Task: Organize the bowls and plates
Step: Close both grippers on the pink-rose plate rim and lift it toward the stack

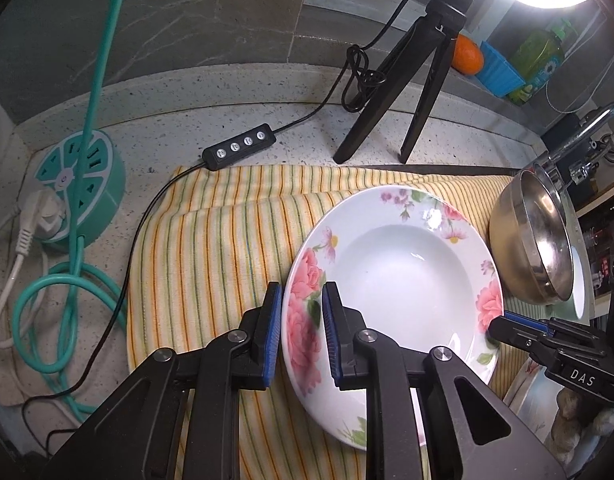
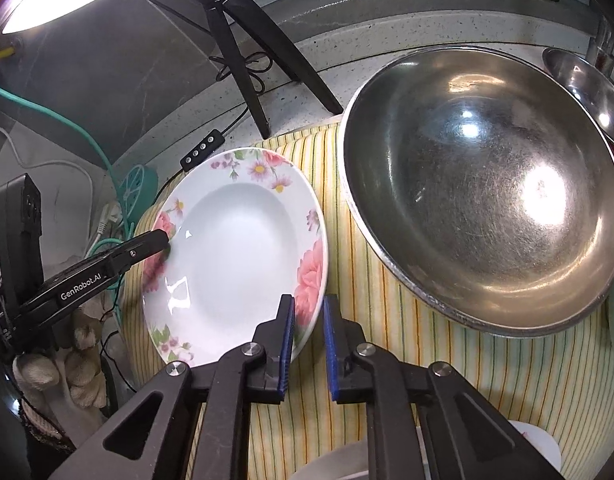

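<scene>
A white deep plate with pink flowers (image 1: 395,280) is held tilted above the striped cloth (image 1: 211,248). My left gripper (image 1: 301,328) straddles the plate's left rim, one blue pad on each side. My right gripper (image 2: 309,340) straddles the opposite rim of the same plate (image 2: 235,256), with a small gap showing at the right pad. The right gripper also shows in the left wrist view (image 1: 507,326), and the left gripper in the right wrist view (image 2: 163,240). A large steel bowl (image 2: 483,192) rests on the cloth (image 2: 427,360) to the plate's right; it also shows in the left wrist view (image 1: 531,240).
A black tripod (image 1: 407,92) with a ring light stands behind the cloth, its cable and controller (image 1: 239,148) lying on the counter. A teal power hub (image 1: 83,184) with cords sits at the left. A smaller steel bowl (image 2: 587,92) lies behind the big one. White dishes (image 2: 539,448) lie near the front.
</scene>
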`<state>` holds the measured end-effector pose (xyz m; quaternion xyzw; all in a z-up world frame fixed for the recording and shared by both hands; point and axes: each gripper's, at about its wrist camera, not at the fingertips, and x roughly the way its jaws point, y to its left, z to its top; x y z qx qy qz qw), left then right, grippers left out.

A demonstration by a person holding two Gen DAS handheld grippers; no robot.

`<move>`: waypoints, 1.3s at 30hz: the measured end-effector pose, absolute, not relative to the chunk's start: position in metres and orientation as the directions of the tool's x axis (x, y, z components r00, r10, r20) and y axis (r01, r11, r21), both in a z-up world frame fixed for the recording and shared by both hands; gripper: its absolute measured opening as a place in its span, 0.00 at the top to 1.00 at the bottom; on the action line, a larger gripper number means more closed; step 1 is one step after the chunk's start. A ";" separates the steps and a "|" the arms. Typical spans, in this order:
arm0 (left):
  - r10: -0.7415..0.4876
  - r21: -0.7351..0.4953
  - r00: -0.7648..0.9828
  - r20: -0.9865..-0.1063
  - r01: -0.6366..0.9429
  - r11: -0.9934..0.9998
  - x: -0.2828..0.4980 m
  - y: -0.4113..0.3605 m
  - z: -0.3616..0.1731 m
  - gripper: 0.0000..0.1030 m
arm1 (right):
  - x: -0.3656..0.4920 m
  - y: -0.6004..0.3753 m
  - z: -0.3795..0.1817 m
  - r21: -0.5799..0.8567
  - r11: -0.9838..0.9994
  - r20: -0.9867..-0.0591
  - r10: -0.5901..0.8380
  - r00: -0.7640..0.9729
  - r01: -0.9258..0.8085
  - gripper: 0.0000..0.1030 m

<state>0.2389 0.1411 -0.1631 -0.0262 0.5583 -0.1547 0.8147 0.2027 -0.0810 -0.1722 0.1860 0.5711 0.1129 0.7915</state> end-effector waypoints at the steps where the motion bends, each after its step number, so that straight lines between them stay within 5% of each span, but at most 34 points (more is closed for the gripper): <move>1: -0.280 -0.215 0.328 -0.902 0.223 0.951 0.239 0.141 -0.163 0.84 | 0.204 -0.081 -0.173 0.424 0.905 -0.863 0.391 0.320 0.037 0.90; 39: -0.226 -0.192 0.398 -0.889 0.123 0.974 0.188 0.156 -0.121 0.86 | 0.179 -0.070 -0.148 0.446 0.891 -0.839 0.448 0.310 -0.080 0.90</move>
